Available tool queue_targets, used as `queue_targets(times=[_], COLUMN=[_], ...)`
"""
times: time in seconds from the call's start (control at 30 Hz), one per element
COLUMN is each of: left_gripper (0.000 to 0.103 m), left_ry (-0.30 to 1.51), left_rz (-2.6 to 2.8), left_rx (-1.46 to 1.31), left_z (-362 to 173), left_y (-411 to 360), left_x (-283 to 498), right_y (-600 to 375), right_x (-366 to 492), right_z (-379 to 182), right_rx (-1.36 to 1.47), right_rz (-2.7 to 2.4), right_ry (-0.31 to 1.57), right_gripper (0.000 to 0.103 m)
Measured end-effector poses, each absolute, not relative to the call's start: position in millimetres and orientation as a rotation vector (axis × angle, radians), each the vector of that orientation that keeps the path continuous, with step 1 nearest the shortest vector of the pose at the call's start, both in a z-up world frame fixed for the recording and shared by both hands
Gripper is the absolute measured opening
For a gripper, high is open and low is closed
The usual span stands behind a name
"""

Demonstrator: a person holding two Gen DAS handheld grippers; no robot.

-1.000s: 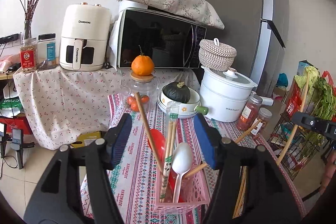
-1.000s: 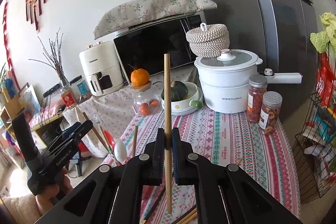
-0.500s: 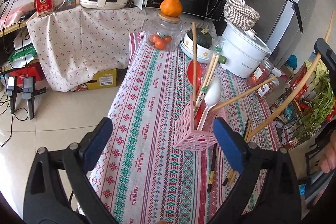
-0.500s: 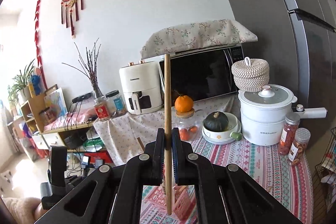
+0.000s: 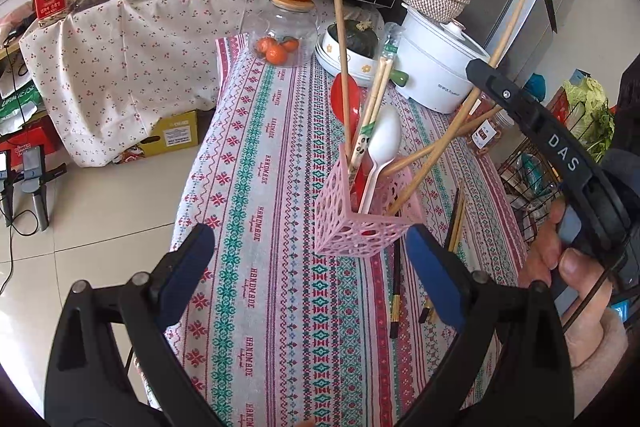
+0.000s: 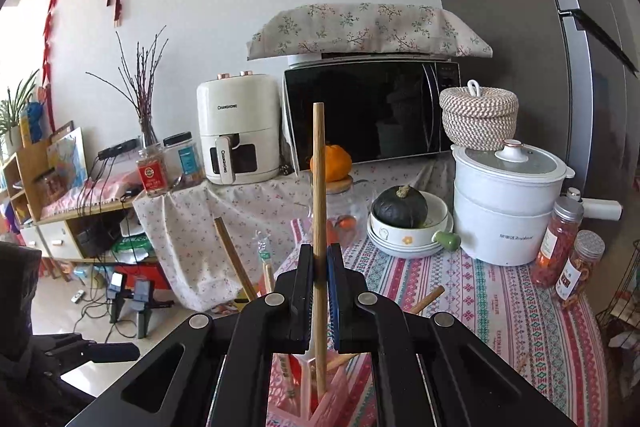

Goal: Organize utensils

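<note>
A pink lattice utensil holder [image 5: 364,217] stands on the patterned tablecloth [image 5: 272,227]. It holds a white spoon [image 5: 382,151], a red spoon [image 5: 346,97], wrapped chopsticks [image 5: 374,107] and wooden chopsticks. My left gripper [image 5: 312,275] is open and empty, just in front of the holder. My right gripper [image 6: 319,271] is shut on a wooden chopstick [image 6: 319,187]; its lower tip is inside the holder [image 6: 320,399]. In the left wrist view the same chopstick [image 5: 460,119] slants into the holder, under the right gripper [image 5: 520,107].
Several dark and wooden chopsticks [image 5: 456,219] lie on the cloth right of the holder. Behind stand a glass jar [image 5: 286,31] with an orange on top, a bowl with a squash [image 5: 352,39], a white pot [image 5: 436,63], spice jars [image 6: 560,243] and a microwave [image 6: 372,111]. A wire rack [image 5: 532,167] stands right.
My right gripper has lowered the chopstick so its tip now sits in the pink holder. My left gripper has drawn nearer to the holder and stays open.
</note>
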State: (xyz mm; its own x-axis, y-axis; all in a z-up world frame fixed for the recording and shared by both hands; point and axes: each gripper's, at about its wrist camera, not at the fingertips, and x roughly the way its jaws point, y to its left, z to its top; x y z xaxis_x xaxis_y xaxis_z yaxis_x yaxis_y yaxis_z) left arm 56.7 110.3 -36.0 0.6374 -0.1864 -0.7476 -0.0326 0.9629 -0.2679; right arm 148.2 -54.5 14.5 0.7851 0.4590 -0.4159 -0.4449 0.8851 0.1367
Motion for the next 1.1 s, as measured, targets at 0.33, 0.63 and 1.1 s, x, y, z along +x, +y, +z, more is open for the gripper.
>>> queue_targets(times=[0.33, 0.63, 1.1], left_gripper=[0.096, 0.096, 0.096], left_ry=[0.886, 0.901, 0.944], left_rz=[-0.084, -0.117, -0.200], left_rx=[-0.262, -0.236, -0.121], left_z=[-39, -41, -51], left_y=[109, 97, 47], left_x=[57, 56, 52], right_y=[-57, -88, -182], right_x=[152, 133, 112], right_z=[-1, 38, 30], right_rx=[0.046, 0.111, 0.128], right_rz=[0.507, 0.519, 0.365], right_ry=[0.538, 0.493, 0.659], right_gripper=[0.013, 0.050, 0.089])
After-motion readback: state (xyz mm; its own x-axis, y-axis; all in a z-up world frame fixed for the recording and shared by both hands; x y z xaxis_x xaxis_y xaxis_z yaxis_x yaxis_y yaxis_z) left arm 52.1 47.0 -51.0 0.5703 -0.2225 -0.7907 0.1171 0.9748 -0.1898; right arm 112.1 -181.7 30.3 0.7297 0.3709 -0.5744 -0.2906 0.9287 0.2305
